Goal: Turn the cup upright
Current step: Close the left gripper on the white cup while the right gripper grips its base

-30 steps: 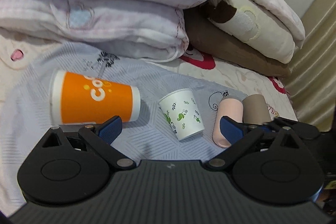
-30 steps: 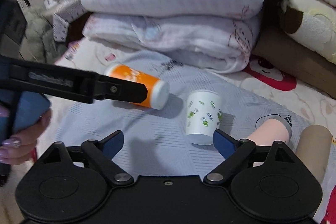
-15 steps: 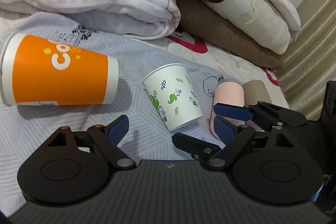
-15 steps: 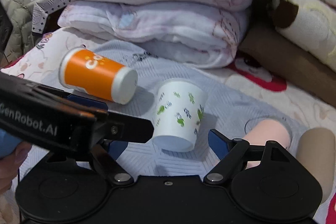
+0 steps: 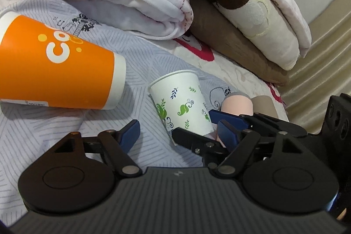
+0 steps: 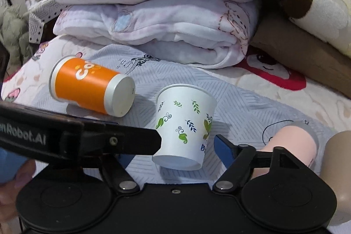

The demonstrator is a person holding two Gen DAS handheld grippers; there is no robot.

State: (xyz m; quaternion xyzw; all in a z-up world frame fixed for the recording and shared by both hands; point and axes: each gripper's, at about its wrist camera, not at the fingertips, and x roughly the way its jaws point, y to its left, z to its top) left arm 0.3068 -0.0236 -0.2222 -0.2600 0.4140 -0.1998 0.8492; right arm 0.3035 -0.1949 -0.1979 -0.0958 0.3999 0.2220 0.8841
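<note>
Right wrist view: the right gripper is spread wide around the tipped leaf-print cup, gripping nothing; the left gripper, also wide and empty, crowds alongside. Beyond lies an orange cup. Closing off-centre could crush or squirt the cup away.

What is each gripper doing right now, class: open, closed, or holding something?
Left gripper: open, holding nothing.
Right gripper: open, its fingers either side of the white leaf-print cup, not gripping it.
</note>
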